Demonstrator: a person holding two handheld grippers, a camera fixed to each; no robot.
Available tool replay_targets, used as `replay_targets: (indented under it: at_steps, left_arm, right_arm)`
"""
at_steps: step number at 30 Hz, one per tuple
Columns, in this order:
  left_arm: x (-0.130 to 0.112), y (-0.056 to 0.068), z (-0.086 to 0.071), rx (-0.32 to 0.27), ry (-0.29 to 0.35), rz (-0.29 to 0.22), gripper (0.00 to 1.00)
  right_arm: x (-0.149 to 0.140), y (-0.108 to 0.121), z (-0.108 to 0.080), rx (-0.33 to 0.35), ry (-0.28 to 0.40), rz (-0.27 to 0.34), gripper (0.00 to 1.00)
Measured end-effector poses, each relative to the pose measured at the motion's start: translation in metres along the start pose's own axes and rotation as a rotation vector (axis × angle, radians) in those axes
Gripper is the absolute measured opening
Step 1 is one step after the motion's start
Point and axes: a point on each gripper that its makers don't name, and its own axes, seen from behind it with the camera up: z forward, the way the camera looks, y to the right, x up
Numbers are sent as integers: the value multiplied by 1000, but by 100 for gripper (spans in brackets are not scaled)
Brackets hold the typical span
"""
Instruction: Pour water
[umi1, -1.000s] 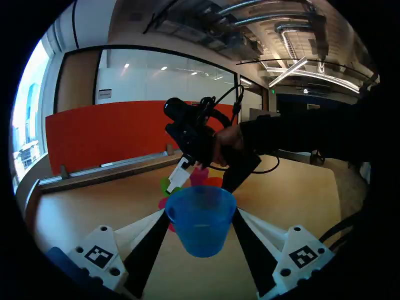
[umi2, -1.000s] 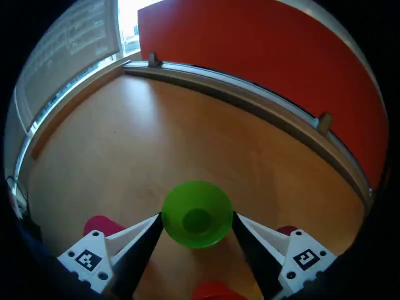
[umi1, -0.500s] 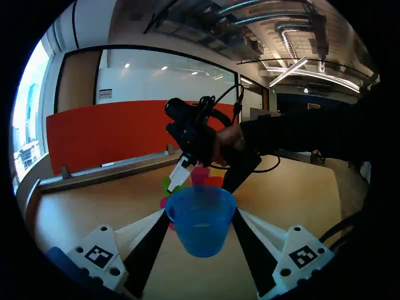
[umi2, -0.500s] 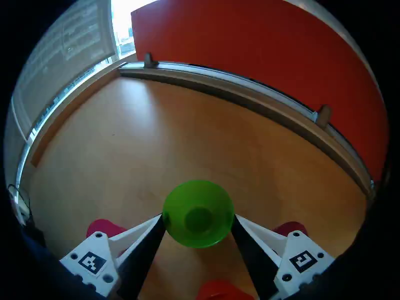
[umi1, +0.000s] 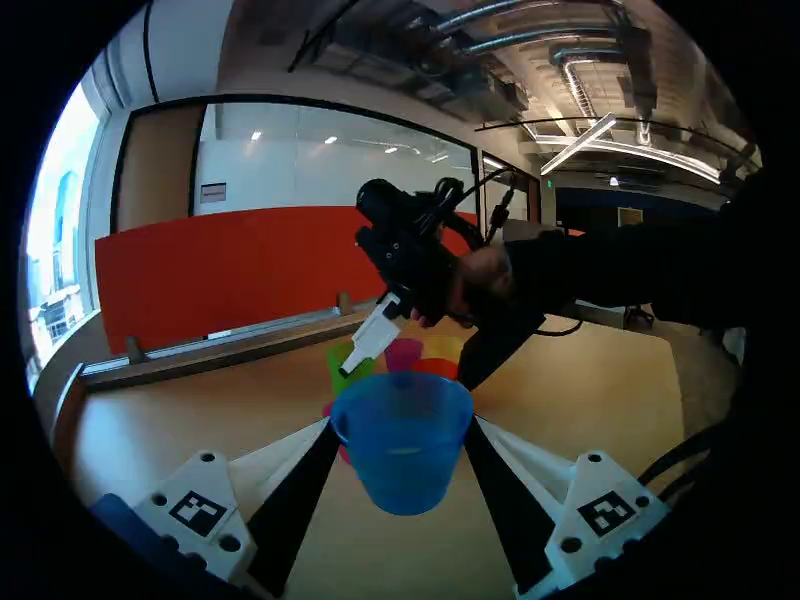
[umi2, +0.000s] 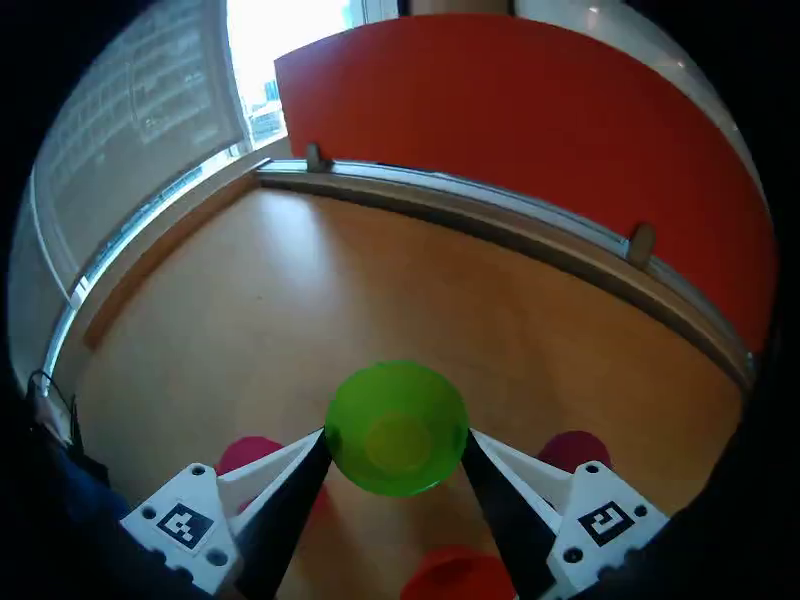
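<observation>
Blue cup (umi1: 402, 450), water seemingly inside, sat lower centre clamped in the left claw (umi1: 400, 432); the right claw (umi2: 396, 452) clamped a green cup (umi2: 396, 430) lower centre. Pouring apparently had not begun.

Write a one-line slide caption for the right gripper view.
Right gripper clamps a green cup, wooden table beyond.
</observation>
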Motion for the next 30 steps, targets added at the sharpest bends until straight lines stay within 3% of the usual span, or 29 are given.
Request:
replay_targets:
  at_steps: [14, 23, 30]
  left_arm:
    - [13, 13, -16, 22, 17, 24, 86]
    - [20, 27, -28, 31, 33, 26, 86]
    - [25, 40, -38, 33, 45, 27, 86]
  right_arm:
    - [16, -29, -84, 45, 256, -93, 91]
    - [-6, -51, -134, 47, 369, -163, 91]
    - [-27, -67, -160, 42, 443, -195, 91]
